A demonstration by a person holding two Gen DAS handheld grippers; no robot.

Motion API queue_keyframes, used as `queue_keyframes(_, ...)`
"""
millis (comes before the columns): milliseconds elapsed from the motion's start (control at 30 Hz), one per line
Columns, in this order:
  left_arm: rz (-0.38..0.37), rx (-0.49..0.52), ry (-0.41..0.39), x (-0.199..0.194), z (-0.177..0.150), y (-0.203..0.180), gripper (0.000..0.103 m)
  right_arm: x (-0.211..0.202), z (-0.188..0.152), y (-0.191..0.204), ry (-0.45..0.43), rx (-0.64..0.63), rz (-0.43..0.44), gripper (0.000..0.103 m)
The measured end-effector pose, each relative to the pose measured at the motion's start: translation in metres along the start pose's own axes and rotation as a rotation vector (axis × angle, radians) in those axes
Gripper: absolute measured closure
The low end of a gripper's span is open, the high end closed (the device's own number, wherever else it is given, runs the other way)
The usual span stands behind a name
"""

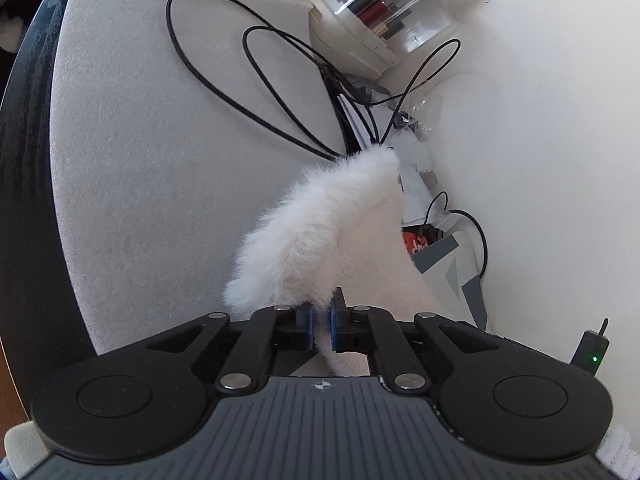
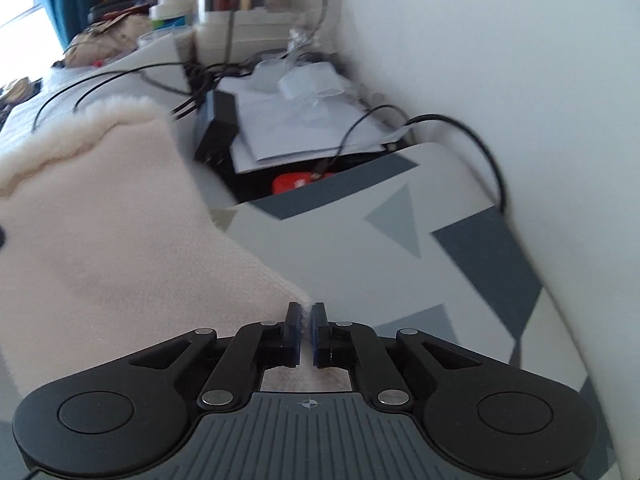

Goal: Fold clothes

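A white fleece garment [image 1: 320,232] with a fluffy trimmed edge rises from between the fingers of my left gripper [image 1: 321,322], which is shut on it. In the right wrist view the same cream garment [image 2: 112,232] spreads to the left, its fluffy edge at the far side. A corner of it runs between the blue pads [image 2: 295,332] of my right gripper [image 2: 306,330], which is shut on it. The cloth hangs lifted above the grey felt surface [image 1: 140,160].
Black cables [image 1: 240,80] loop over the felt. A clear plastic organiser [image 1: 384,12] and papers [image 2: 304,120] crowd the back by the white wall [image 2: 500,60]. A mat with grey geometric shapes [image 2: 400,248] lies to the right, beside a black box [image 2: 218,128] and a red item [image 2: 296,182].
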State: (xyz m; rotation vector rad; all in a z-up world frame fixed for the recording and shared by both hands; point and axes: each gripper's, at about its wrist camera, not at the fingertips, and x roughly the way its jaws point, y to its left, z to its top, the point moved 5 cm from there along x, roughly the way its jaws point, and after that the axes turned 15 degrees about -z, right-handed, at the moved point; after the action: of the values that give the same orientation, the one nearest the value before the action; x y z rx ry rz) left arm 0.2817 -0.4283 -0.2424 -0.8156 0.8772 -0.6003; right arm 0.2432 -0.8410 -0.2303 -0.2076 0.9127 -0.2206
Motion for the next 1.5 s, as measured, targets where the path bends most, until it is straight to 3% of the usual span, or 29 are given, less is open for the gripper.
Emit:
queue_keyframes(133, 0.012, 0.020, -0.006, 0.006, 0.008, -0.005, 0.095, 0.009, 0.002, -0.007, -0.021, 0.067, -0.103, 0.100)
queue_keyframes(167, 0.018, 0.027, -0.006, 0.007, 0.010, -0.006, 0.095, 0.008, 0.002, -0.007, -0.029, 0.083, -0.120, 0.095)
queue_keyframes(200, 0.015, 0.022, 0.004, 0.009, 0.012, -0.006, 0.095, 0.004, 0.001, -0.011, -0.036, 0.121, -0.117, 0.078)
queue_keyframes(233, 0.015, 0.019, 0.007, 0.011, 0.013, -0.006, 0.094, -0.003, 0.000, -0.016, -0.046, 0.165, -0.106, 0.070)
queue_keyframes(333, 0.008, 0.015, 0.008, 0.016, 0.019, -0.006, 0.094, -0.037, -0.012, -0.042, -0.091, 0.268, -0.096, 0.059)
queue_keyframes(400, -0.005, 0.024, 0.005, 0.020, 0.023, -0.009, 0.095, -0.063, -0.029, -0.061, -0.099, 0.302, -0.127, 0.041)
queue_keyframes(500, -0.027, 0.040, 0.000, 0.025, 0.031, -0.017, 0.095, -0.093, -0.067, -0.065, -0.063, 0.309, -0.175, 0.028)
queue_keyframes(667, -0.051, 0.043, -0.007, 0.034, 0.043, -0.027, 0.095, -0.134, -0.134, -0.056, 0.021, 0.293, -0.256, 0.026)
queue_keyframes(800, -0.076, 0.065, -0.010, 0.043, 0.053, -0.042, 0.095, -0.131, -0.161, -0.015, 0.072, 0.249, -0.315, 0.026)
queue_keyframes(1033, -0.141, 0.141, -0.017, 0.055, 0.065, -0.080, 0.095, -0.116, -0.157, 0.010, 0.042, 0.340, -0.389, 0.022)
queue_keyframes(1167, -0.169, 0.168, -0.011, 0.060, 0.067, -0.096, 0.095, -0.114, -0.160, 0.002, 0.047, 0.412, -0.407, 0.009)
queue_keyframes(1267, -0.194, 0.179, 0.001, 0.060, 0.065, -0.108, 0.095, -0.115, -0.162, -0.004, 0.050, 0.467, -0.419, 0.010)
queue_keyframes(1500, -0.308, 0.200, 0.077, 0.066, 0.035, -0.158, 0.095, -0.185, -0.211, -0.055, 0.052, 0.619, -0.516, 0.009)
